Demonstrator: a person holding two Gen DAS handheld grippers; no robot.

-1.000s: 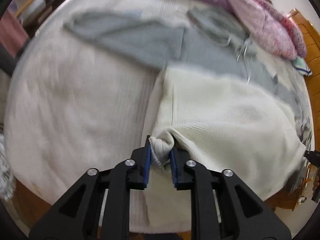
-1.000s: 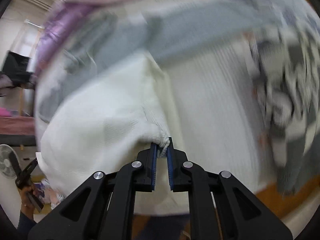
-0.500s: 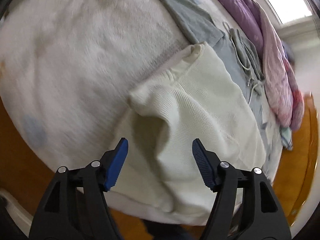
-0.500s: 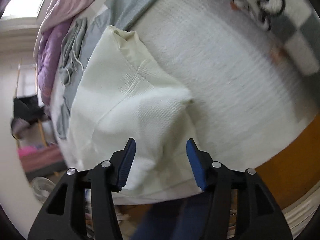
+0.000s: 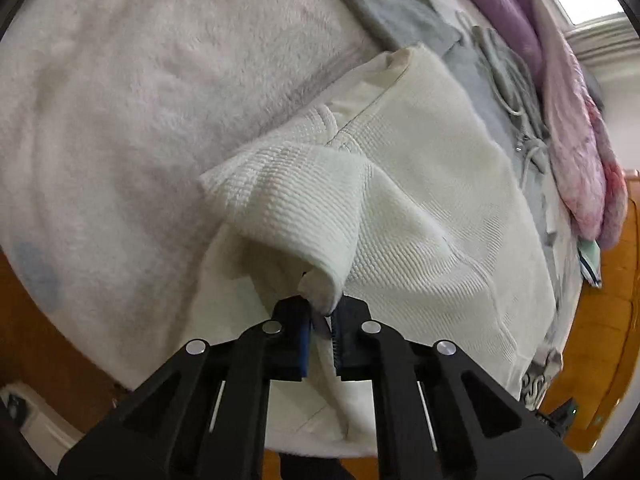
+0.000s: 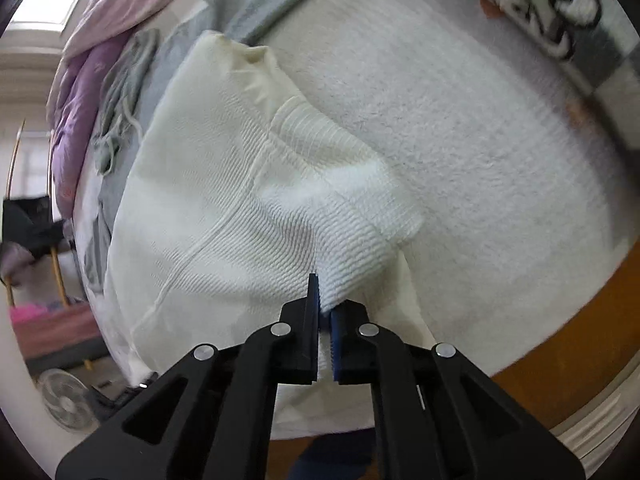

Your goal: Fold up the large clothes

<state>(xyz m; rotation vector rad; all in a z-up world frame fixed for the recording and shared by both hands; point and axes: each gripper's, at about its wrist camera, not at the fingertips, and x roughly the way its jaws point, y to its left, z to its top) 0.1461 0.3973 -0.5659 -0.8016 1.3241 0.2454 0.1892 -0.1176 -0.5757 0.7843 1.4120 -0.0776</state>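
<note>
Two wrist cameras look steeply down at a bed (image 5: 120, 92) covered with a fuzzy white blanket. A cream ribbed sweater (image 5: 432, 184) lies on the blanket near the bed's front edge, folded over on itself, its far end reaching toward a grey hoodie (image 5: 400, 4) spread flat behind it. Part of the sweater overlaps the hoodie.

The left gripper (image 5: 322, 320) has just closed its jaws, and they now pinch a corner of the sweater between blue pads. From that pinch a ribbed flap of knit rises and folds back over the rest of the garment, leaving a shadowed hollow beneath it.

The right gripper (image 6: 325, 312) has also just closed. Its jaws stand almost together and clamp another ribbed corner of the sweater (image 6: 224, 184), on the side nearer the open stretch of blanket. The cloth fans up and away from the pads.

Along the bed's far edge lies a heap of purple and pink bedding (image 5: 560, 92), with the hoodie's drawcords (image 5: 516, 108) trailing just in front of it. In the right view a grey, black and white patterned blanket (image 6: 552, 12) lies along the bed's far right edge. Orange wooden floor (image 6: 568, 320) shows past the front edge, and a white fan (image 6: 66, 404) stands on the floor at lower left.
</note>
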